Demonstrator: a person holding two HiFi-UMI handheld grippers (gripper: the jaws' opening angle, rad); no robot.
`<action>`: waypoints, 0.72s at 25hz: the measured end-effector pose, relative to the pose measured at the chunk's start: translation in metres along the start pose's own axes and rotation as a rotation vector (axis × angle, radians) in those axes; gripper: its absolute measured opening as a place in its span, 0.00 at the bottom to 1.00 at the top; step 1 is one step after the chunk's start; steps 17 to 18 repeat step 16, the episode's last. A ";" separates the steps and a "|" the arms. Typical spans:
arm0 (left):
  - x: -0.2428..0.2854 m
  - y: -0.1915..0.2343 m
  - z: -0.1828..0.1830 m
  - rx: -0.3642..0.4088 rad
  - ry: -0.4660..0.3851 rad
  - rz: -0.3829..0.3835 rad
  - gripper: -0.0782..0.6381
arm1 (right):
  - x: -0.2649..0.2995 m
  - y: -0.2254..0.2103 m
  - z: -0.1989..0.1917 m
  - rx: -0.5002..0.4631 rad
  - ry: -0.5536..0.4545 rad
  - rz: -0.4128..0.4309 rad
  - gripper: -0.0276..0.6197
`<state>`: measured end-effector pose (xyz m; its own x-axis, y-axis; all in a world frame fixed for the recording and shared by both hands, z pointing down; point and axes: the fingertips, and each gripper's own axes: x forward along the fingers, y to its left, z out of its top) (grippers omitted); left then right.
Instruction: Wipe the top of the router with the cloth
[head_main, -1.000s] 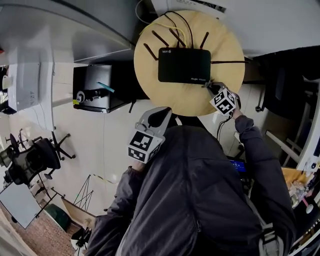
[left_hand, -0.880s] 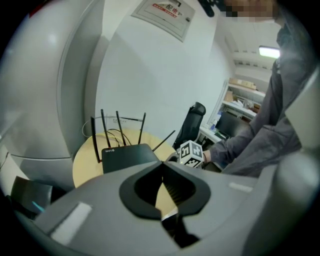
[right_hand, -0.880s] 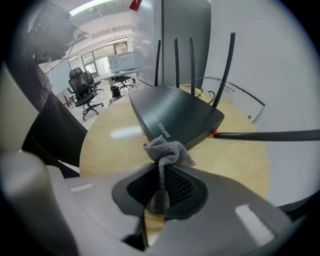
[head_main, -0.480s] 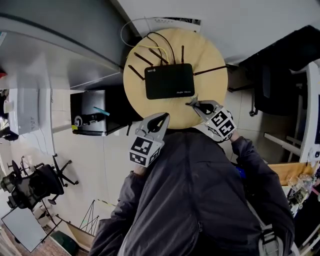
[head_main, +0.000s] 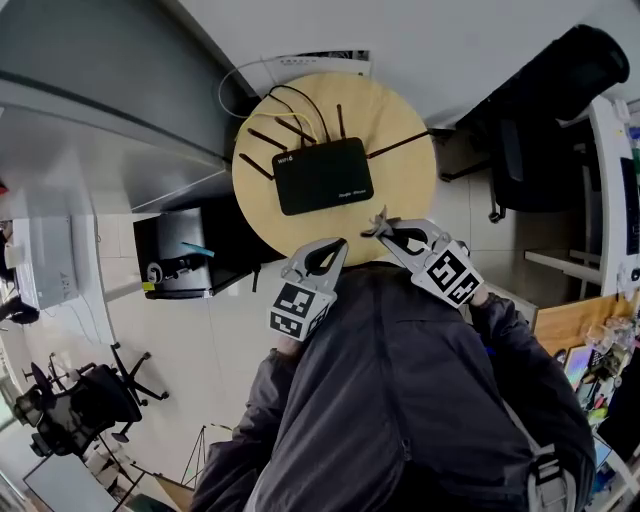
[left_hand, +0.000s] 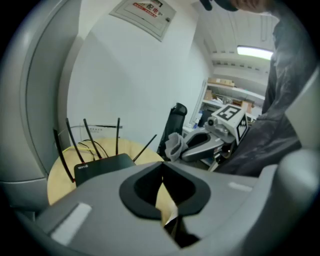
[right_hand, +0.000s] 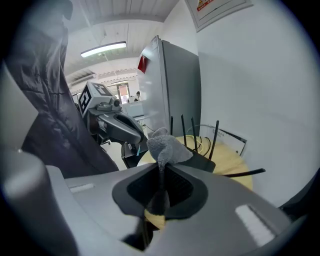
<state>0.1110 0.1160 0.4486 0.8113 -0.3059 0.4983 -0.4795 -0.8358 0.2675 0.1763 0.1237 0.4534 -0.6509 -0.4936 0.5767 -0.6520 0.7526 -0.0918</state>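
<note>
The black router (head_main: 323, 176) lies on a round wooden table (head_main: 405, 175), its antennas spread toward the wall. My right gripper (head_main: 383, 224) hangs at the table's near edge, just short of the router, shut on a small grey cloth (right_hand: 164, 143) that bunches above its jaws. The cloth (left_hand: 175, 145) also shows in the left gripper view, apart from the router (left_hand: 102, 167). My left gripper (head_main: 335, 243) is beside it to the left at the table's near rim, jaws shut with nothing between them. In the right gripper view the router (right_hand: 201, 161) lies beyond the cloth.
Yellow and black cables (head_main: 296, 104) loop behind the router by the white wall. A black low cabinet (head_main: 185, 250) stands left of the table, a dark chair (head_main: 540, 140) to the right. A tall grey cabinet (right_hand: 175, 85) rises at the left side.
My right gripper with the cloth has drawn back from the router's near right corner to the table's near edge. The left gripper has stayed close by the near rim.
</note>
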 end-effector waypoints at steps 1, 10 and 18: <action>0.002 -0.003 0.002 0.011 -0.004 -0.022 0.11 | -0.001 0.001 0.000 0.001 0.002 0.001 0.09; -0.001 -0.020 -0.005 0.038 0.014 -0.103 0.11 | 0.000 0.019 0.001 -0.048 0.014 0.007 0.09; 0.000 -0.018 -0.002 0.041 0.008 -0.106 0.11 | 0.002 0.017 0.005 -0.075 0.012 0.004 0.09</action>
